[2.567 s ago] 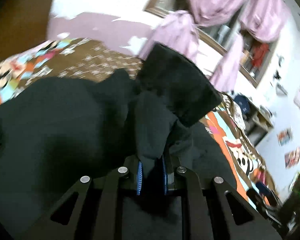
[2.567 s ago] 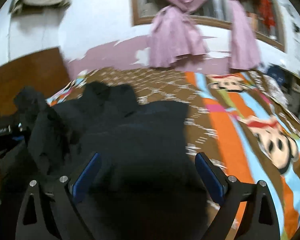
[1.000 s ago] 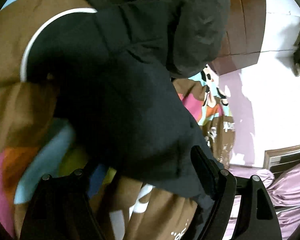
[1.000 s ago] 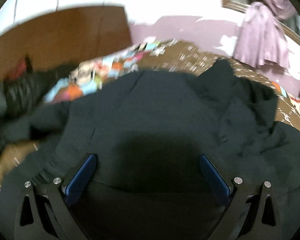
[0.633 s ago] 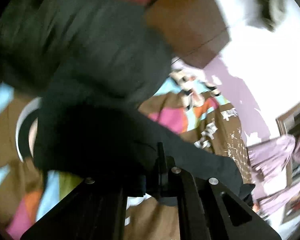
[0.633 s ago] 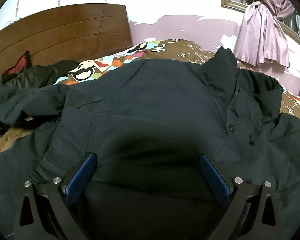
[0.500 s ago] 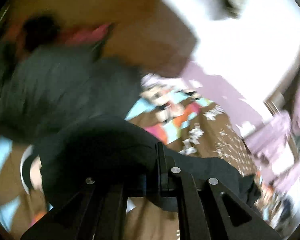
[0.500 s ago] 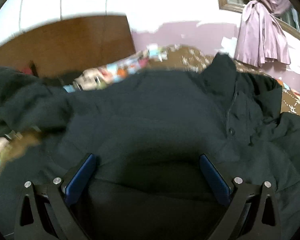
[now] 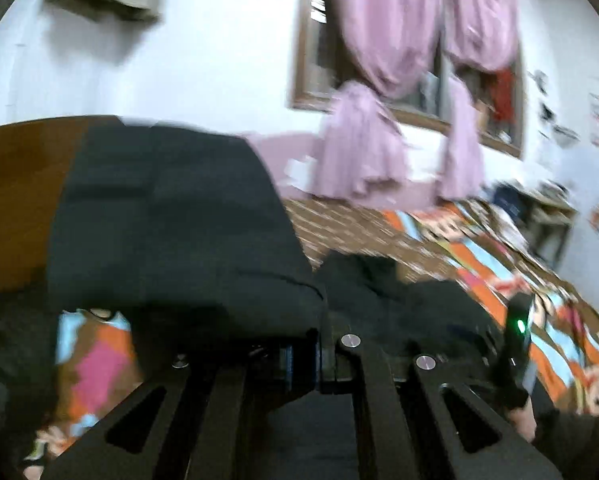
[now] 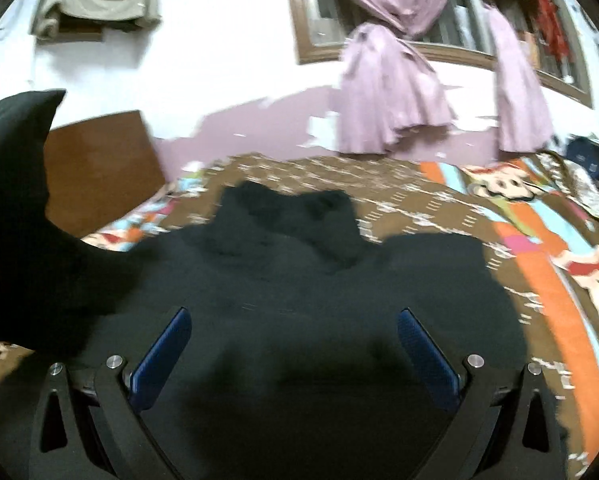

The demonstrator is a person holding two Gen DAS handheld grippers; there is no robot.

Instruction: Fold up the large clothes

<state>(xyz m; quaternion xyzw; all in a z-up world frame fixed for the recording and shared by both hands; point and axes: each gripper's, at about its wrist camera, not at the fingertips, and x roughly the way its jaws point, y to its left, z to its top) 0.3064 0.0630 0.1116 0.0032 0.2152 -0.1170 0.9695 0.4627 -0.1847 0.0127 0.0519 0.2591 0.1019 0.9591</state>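
A large black jacket (image 10: 307,280) lies spread on a bed with a colourful cartoon bedspread (image 10: 547,256). My left gripper (image 9: 303,356) is shut on a sleeve of the jacket (image 9: 171,224) and holds it lifted above the bed. The lifted sleeve also shows at the left of the right wrist view (image 10: 19,216). My right gripper (image 10: 295,348) is open and empty, its blue pads (image 10: 163,356) hovering over the jacket's body. The jacket's collar (image 10: 295,208) points toward the far wall.
A wooden headboard (image 10: 99,172) stands at the left. Pink knotted curtains (image 10: 391,100) hang at a window on the far wall. A shelf with clutter (image 9: 547,216) is at the right. The other handheld gripper with a green light (image 9: 517,344) shows in the left wrist view.
My left gripper closed on the sleeve at the bed's left side and swung it up and toward the jacket's body. My right gripper stayed open and turned from the headboard toward the window.
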